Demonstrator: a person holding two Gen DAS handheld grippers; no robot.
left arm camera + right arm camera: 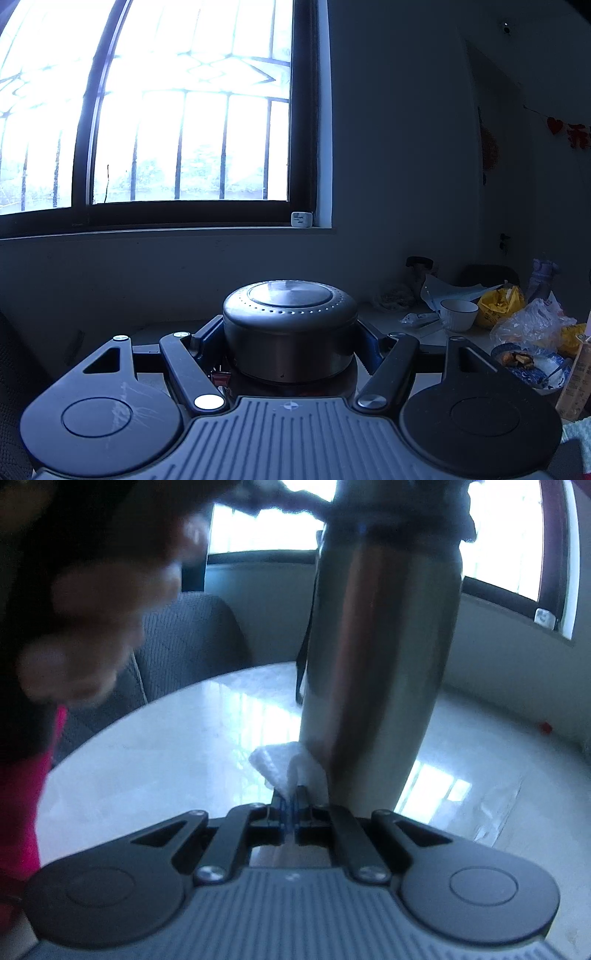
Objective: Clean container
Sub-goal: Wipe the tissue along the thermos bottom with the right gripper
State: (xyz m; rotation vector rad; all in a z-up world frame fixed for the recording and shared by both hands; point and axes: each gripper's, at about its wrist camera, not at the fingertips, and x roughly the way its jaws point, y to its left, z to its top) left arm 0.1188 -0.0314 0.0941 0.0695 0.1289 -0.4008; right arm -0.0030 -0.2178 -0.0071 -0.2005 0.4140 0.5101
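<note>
Between the fingers, right side: right hand-held gripper (pixel 291 805) is closed on a crumpled white tissue (pixel 280 768), jaws nearly together.
Tissue contact: the wad touches the lower left side of the steel flask (pixel 380 657).
Flask axis: long axis stands nearly upright, leaning a little; its dark-banded end is up at the frame's top, its plain end comes down toward the gripper.
Flask position: over the white glossy bench (pixel 184 746); whether it rests there cannot be told. A dark strap (pixel 304 657) hangs along its left side.
Left side: left hand-held gripper (pixel 290 343) grips the flask's round metal end (pixel 290 325), a finger pressed on each side; the disc-shaped end face with a ring of small dots points upward, away from the camera.
Blur, upper left: a person's hand (pixel 99 620), out of focus.
Further off, right: white bowl (pixel 458 314), yellow bag (pixel 498 302), blue patterned dish (pixel 532 365).
Behind: grey chair (pixel 184 646), barred window (pixel 166 110).
</note>
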